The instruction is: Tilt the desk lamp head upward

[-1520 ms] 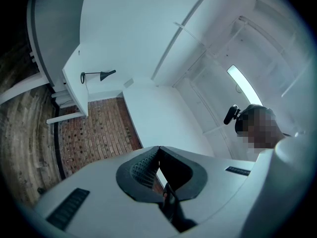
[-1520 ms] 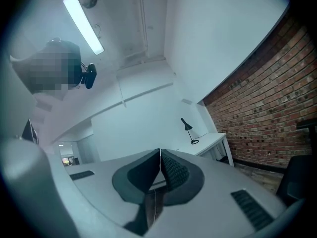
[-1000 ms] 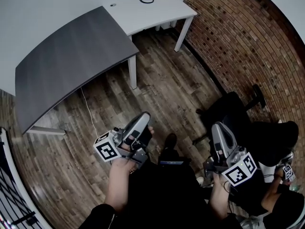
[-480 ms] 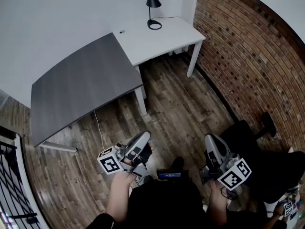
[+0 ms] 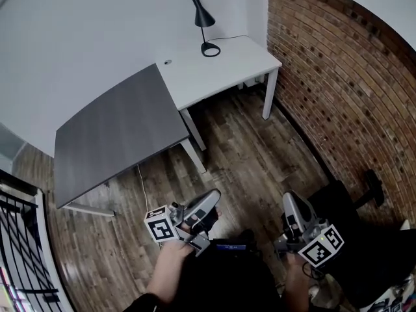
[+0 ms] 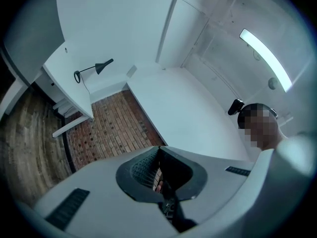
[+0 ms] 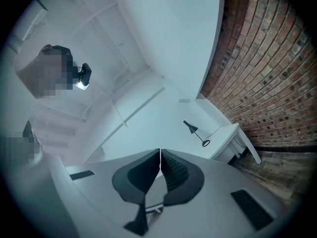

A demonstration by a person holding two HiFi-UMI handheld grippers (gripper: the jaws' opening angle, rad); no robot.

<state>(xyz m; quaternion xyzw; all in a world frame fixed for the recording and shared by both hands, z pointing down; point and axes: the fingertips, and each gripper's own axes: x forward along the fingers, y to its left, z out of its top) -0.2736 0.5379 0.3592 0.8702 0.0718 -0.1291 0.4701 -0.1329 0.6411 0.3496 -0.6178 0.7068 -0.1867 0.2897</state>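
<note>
A black desk lamp (image 5: 203,18) with a cone head and ring base stands at the back of a white desk (image 5: 234,70), far ahead of me. Its head points down. The lamp (image 6: 94,69) is small and distant in the left gripper view, and the lamp (image 7: 195,132) is just as remote in the right gripper view. My left gripper (image 5: 209,203) and right gripper (image 5: 290,203) are held low over the wooden floor, well short of the desk. The left gripper (image 6: 158,151) and the right gripper (image 7: 160,153) are both shut on nothing.
A dark grey desk (image 5: 117,135) joins the white one on the left, with a cable (image 5: 142,181) hanging below it. A brick wall (image 5: 338,77) runs along the right. A black office chair (image 5: 364,233) stands at the lower right, and a black railing (image 5: 19,252) at the lower left.
The head view has lifted, so the whole lamp and more of the wall now show. Both desks sit lower in the frame. Both grippers stay shut and low.
</note>
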